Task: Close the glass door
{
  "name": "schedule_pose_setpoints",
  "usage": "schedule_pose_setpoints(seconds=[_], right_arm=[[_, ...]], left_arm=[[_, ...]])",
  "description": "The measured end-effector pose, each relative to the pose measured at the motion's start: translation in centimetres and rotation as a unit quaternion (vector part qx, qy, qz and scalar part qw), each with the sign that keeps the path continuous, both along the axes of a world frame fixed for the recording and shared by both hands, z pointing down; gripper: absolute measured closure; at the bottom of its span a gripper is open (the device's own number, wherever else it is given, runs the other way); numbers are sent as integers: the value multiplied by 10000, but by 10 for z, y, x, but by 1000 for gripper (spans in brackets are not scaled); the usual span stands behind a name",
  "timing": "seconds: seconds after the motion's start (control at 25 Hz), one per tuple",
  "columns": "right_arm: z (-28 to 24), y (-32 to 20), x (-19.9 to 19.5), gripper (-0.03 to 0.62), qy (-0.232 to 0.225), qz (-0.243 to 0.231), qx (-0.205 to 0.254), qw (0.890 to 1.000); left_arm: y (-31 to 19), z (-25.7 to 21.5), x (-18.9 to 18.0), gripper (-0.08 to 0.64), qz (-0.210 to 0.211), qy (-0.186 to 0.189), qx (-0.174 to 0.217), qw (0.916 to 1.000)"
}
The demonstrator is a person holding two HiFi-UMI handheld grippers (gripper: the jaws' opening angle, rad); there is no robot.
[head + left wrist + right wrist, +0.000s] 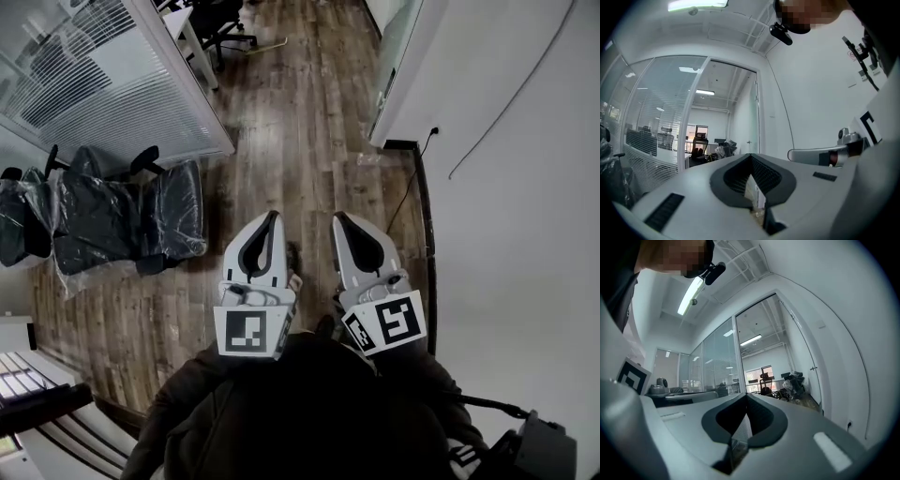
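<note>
The glass door [397, 67] stands swung open at the far right, along the white wall, well ahead of both grippers. It shows as a tall pane [753, 123] in the left gripper view. In the right gripper view the door [802, 363] shows a small handle [813, 368]. My left gripper [274, 217] and right gripper [339, 217] are held side by side close to my body, pointing forward over the wood floor. Both have their jaws together with nothing between them. The left gripper's tips [751, 155] and the right gripper's tips [746, 394] meet in their own views.
A glass partition with blinds [103, 84] runs along the left. Plastic-wrapped office chairs [122, 220] stand below it. The white wall [506, 187] with a socket and cable [432, 131] bounds the right. A desk and chair [217, 23] lie beyond the doorway.
</note>
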State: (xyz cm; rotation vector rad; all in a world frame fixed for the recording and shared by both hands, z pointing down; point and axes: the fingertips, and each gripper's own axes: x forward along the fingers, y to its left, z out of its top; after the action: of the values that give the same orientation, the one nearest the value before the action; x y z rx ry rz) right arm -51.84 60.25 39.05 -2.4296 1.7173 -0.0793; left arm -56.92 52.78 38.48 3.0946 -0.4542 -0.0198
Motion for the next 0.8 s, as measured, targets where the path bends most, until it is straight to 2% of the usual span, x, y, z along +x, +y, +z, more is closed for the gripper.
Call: schedule_pose_setpoints(seconds=[0.16, 0.28, 0.52, 0.8], right_arm=[[2, -59, 57, 591, 144, 43, -57, 9999], [-9, -108, 105, 591, 237, 182, 36, 9995], [-33, -205, 184, 591, 282, 281, 49, 9992], [-45, -267, 255, 591, 402, 329, 43, 9986]], left_arm=[[-61, 6, 59, 563, 41, 69, -55, 10000], [-113, -4, 105, 563, 96, 187, 74, 9998], [-209, -24, 182, 563, 175, 201, 84, 9996], [-272, -27, 256, 563, 253, 217, -45, 9994]])
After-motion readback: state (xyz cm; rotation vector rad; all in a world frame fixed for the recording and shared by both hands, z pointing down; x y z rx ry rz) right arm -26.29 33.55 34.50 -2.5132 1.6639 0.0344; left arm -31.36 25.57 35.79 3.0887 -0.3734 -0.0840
